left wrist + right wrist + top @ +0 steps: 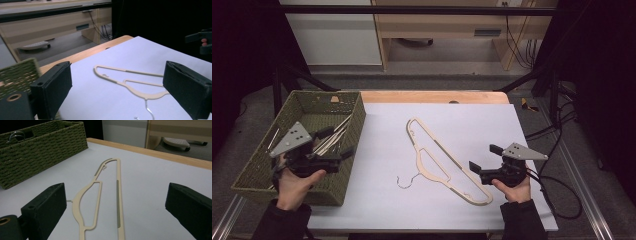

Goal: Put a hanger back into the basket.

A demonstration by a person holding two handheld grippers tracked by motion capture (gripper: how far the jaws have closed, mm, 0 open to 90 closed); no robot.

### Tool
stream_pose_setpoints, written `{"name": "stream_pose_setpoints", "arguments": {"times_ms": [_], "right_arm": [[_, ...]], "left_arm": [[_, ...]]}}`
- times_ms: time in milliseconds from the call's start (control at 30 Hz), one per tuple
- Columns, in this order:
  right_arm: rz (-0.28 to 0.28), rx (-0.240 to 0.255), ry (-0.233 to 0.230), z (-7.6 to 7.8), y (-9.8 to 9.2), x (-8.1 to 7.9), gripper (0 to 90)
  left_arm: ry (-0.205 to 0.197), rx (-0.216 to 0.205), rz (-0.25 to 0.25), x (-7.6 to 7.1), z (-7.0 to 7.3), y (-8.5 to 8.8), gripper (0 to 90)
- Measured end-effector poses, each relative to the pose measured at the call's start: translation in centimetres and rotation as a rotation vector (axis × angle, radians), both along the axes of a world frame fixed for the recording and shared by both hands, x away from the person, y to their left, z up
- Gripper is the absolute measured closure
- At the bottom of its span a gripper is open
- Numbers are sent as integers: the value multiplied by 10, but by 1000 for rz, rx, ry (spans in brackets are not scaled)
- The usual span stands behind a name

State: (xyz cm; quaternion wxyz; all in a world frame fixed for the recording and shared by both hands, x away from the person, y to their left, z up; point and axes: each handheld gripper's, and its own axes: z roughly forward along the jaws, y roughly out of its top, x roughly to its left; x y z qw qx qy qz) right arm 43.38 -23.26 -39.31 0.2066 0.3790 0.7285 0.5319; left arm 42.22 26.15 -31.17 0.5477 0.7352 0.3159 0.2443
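Hanger [443,159] is lying flat on the white sheet [382,190], roughly mid-table, its wire hook pointing toward my side and the long bar running diagonally. It's well apart from the woven basket [346,185] on the left, which already has other hangers in it.

My left gripper [338,143] sits over the basket's near right corner, jaws spread wide with nothing in them. My right gripper [485,159] is just beside the hanger's lower end, also gaping open and empty, not touching it yet.

My read is the next job is picking this hanger up and getting it into the basket. Since it's thin and flat on the sheet, I'd go in low with the right one and pinch the shoulder near the hook rather than the skinny bar, which could slip or twist. Keep the jaws square across the plastic, close firmly, then lift straight before swinging left so the hook doesn't snag the basket rim.
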Motion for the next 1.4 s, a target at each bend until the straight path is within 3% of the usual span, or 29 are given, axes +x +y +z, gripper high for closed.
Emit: {"name": "stream_pose_setpoints", "arguments": {"times_ms": [233,600,767,867,1167,1400], "right_arm": [[0,3,1,0,0,-1,38],[26,3,-2,-1,5,-1,38],[33,-1,9,-3,7,-1,38],[46,-7,7,-4,8,0,39],[44,-7,17,-6,11,0,39],[44,-12,18,-7,12,1,39]], "left_arm": [[42,26,-63,5,-18,-43,84],[125,130,-130,17,-57,-100,111],[171,148,-140,26,-76,-114,159],[215,174,-144,32,-90,-123,177],[299,260,-136,45,-128,-144,246],[330,312,-151,51,-142,-153,385]]}}
